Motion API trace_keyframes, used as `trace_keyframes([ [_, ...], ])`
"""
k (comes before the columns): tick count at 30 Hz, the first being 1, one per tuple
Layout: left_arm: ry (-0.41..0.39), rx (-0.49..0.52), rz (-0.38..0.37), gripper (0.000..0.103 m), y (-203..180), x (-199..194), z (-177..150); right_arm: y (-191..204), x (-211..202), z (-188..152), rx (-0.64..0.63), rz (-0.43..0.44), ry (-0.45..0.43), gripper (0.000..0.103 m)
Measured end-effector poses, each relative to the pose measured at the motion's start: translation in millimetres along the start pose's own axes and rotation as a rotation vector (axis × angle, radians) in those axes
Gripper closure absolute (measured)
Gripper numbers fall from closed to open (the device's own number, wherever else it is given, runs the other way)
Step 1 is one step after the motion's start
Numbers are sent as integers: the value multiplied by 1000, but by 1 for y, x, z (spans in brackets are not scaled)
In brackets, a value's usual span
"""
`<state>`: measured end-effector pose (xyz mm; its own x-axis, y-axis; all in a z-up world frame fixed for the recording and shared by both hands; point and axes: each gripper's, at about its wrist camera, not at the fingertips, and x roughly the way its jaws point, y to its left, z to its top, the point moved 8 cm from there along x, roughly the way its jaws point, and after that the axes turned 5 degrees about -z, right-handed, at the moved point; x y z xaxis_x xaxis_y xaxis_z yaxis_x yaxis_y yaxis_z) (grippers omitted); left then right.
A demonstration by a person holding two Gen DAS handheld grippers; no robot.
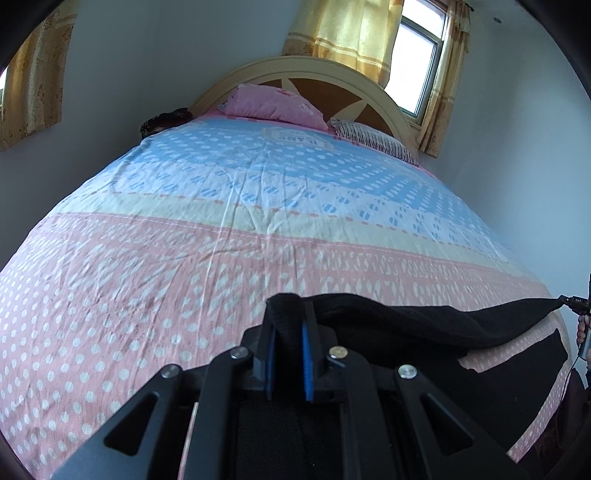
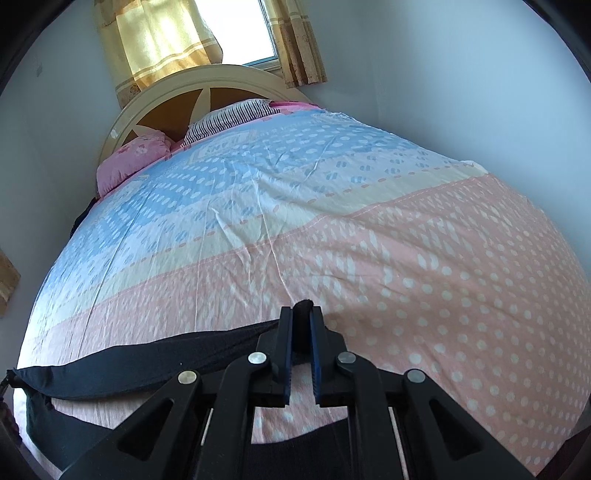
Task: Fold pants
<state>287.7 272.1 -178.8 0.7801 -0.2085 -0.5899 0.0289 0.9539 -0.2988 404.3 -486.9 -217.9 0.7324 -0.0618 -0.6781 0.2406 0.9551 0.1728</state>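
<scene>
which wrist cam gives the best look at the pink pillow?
Left wrist: the pink pillow shows whole against the headboard, its print visible. In the right wrist view the pillow is smaller, pushed to the left edge and partly cut off by the bedspread.

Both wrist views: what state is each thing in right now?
Left tongs: shut on the black pants.
Right tongs: shut on the black pants.
Black pants: stretched between both tongs, lifted above the bedspread.
Bedspread: spread flat, lightly creased.
Curtain: partly drawn.

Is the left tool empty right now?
No, the left tool is shut on a bunch of the black pants, which stretch off to the right above the bed sheet.
</scene>
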Motion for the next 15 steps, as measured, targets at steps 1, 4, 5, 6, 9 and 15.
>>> trace_keyframes([
  [1, -4, -3, -5, 91, 0, -3, -2, -2, -4, -2, 3, 2, -2, 95],
  [4, -15, -4, -15, 91, -2, -12, -7, -10, -14, -9, 16, 3, -8, 95],
  [5, -17, -3, -18, 91, -3, -15, -9, -12, -17, -11, 20, 3, -8, 95],
  [6, -20, 1, -21, 91, -3, -18, -11, -15, -20, -13, 23, 2, -8, 95],
  [9, -28, 39, -5, 91, -6, -26, -17, -24, -29, -19, 37, 1, -9, 95],
  [15, -50, 83, -8, 91, -9, -39, -28, -40, -45, -37, 49, -2, -2, 95],
])
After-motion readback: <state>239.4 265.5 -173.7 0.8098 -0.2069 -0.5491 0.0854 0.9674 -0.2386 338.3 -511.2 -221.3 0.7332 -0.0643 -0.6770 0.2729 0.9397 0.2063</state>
